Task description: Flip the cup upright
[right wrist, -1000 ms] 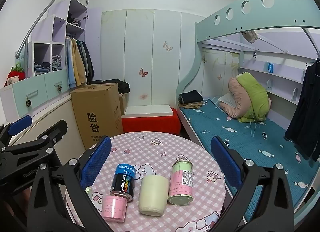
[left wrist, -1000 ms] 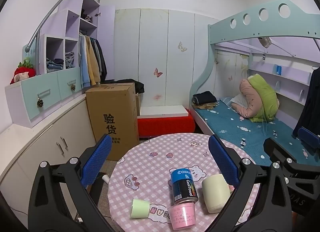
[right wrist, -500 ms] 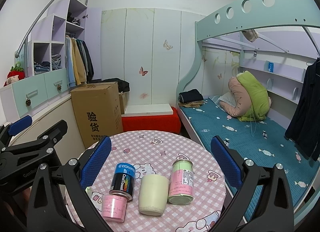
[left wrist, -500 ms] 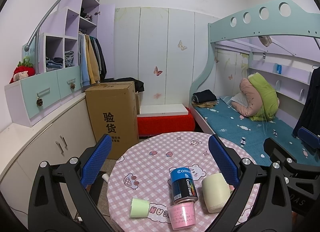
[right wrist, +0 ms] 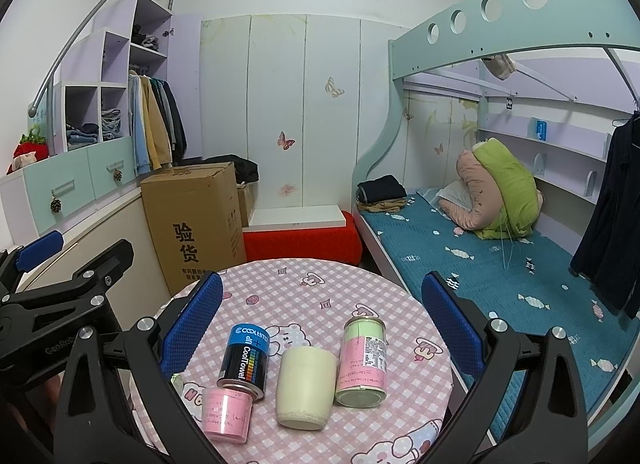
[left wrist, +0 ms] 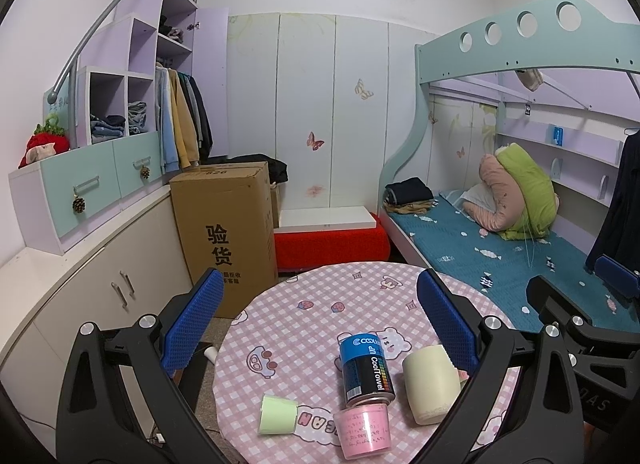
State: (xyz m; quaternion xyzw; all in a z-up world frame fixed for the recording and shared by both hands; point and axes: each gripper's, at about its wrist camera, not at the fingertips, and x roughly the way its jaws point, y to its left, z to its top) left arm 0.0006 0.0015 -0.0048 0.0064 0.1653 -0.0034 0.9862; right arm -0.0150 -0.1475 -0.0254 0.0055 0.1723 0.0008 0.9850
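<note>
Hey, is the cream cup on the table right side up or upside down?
Upside down: the cream cup stands on its wider rim, closed base on top.

Five things on the bench (right wrist: 320, 296)

Two cans: one dark blue (right wrist: 245, 360), one pink and green (right wrist: 362, 360). Three cups: one cream (right wrist: 305, 392) standing mouth down, one pink (right wrist: 226, 414), one pale green (left wrist: 277, 414) lying on its side. The green cup shows whole only in the left wrist view. One cardboard box (right wrist: 194, 219) stands on the floor beyond the bench.
</note>
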